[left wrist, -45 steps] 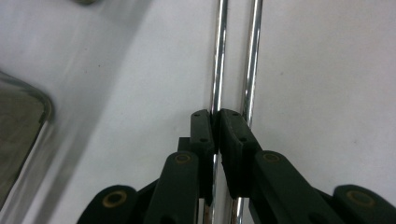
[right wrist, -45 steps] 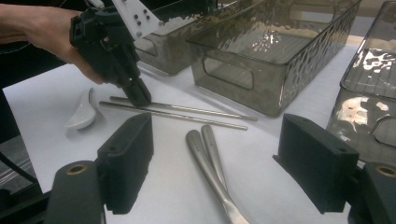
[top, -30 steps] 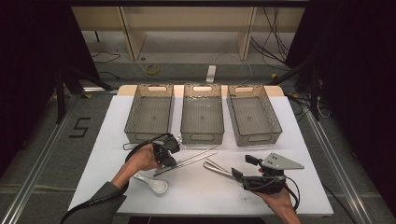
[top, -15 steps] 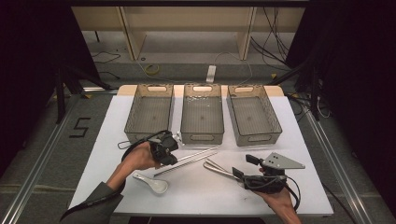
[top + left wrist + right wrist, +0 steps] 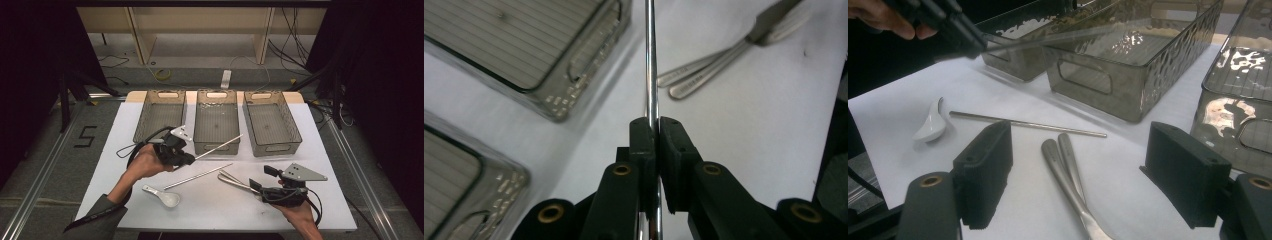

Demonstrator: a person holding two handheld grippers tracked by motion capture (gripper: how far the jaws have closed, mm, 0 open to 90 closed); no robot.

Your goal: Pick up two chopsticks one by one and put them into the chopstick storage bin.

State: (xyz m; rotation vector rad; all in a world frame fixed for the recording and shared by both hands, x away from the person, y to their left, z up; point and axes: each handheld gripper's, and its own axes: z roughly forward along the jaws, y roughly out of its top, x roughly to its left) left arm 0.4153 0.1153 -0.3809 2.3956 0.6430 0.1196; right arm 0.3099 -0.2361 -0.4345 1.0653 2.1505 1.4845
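My left gripper [image 5: 189, 159] is shut on one end of a thin metal rod [image 5: 220, 146], which hangs above the table and points toward the middle bin [image 5: 216, 141]. In the left gripper view the rod [image 5: 651, 70] runs straight up from between the closed jaws [image 5: 658, 125]. A second rod [image 5: 200, 176] lies flat on the white table [image 5: 320, 145]. My right gripper [image 5: 260, 178] rests near the front right, open, with two metal utensil handles [image 5: 1063, 160] lying on the table between its pads [image 5: 983, 170].
Three clear grey bins stand in a row at the back: left [image 5: 160, 117], middle, right [image 5: 272, 122]. A white ceramic spoon [image 5: 162, 196] lies near the front left. The utensil handles [image 5: 704, 75] also lie to the right of the held rod.
My left gripper has risen and lifted the rod off the table, toward the bins. The right gripper has stayed still.
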